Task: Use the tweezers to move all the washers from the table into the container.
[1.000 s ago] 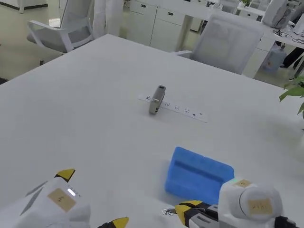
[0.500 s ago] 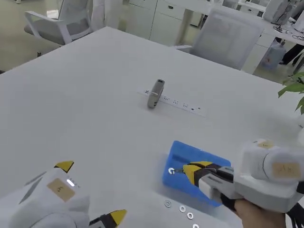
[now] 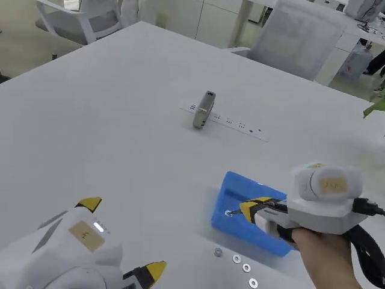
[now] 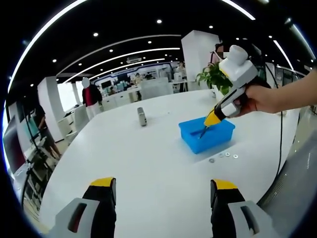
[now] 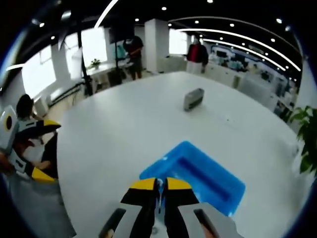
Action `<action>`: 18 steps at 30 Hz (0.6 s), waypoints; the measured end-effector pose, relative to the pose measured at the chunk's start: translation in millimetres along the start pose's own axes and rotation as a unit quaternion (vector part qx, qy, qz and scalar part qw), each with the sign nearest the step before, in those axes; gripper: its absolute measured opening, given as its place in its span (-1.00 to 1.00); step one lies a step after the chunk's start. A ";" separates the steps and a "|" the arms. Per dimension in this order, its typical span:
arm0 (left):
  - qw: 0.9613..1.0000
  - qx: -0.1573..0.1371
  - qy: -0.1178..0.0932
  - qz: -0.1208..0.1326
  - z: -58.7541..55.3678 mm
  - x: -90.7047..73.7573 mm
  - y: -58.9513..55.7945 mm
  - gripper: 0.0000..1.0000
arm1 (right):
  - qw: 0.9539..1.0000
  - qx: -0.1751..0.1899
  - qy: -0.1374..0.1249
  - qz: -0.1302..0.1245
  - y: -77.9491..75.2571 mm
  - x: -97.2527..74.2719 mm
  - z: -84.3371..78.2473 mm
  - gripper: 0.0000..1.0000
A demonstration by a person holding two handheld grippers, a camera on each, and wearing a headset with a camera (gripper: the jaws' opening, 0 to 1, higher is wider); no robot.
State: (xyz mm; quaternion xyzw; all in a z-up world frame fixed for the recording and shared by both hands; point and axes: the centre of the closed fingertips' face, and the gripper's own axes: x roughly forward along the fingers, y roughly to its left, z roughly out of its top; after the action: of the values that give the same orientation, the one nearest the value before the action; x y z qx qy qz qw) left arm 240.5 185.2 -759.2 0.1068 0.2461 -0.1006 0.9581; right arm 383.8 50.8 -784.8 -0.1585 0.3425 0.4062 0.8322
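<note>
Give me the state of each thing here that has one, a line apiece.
Left gripper: open, holding nothing.
Right gripper: shut on the tweezers.
Tweezers: pinching what looks like one washer over the container.
Container: open-topped, upright on the table.
Loose washers: four, lying on the table beside the container.
Adapter: upright on the power strip.

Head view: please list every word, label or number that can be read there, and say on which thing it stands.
Left sticker, tan, on the left gripper: faint marks, too blurred to read.
Right sticker, tan, on the right gripper: faint writing, too blurred to read.
Power strip: small dark marks, too small to read.
Grey device: no text that I can make out.
</note>
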 end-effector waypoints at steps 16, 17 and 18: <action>1.000 0.011 0.018 0.001 -5.6 2.5 -0.7 0.56 | 0.994 -0.046 0.090 0.045 9.4 33.5 -5.9 -0.96; 1.000 0.013 0.018 0.000 -5.3 2.6 -1.7 0.56 | 0.993 -0.050 0.095 0.048 9.9 33.4 -6.1 -0.96; 1.000 0.014 0.018 -0.001 -5.2 2.7 -2.0 0.57 | 0.992 -0.056 0.104 0.050 8.9 35.2 -4.4 -0.96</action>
State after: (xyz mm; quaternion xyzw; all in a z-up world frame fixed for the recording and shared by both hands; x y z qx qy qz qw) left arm 240.0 184.2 -765.3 0.1219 0.2617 -0.1031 0.9519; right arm 390.2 73.9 -812.4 -0.2285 0.4113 0.4468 0.7609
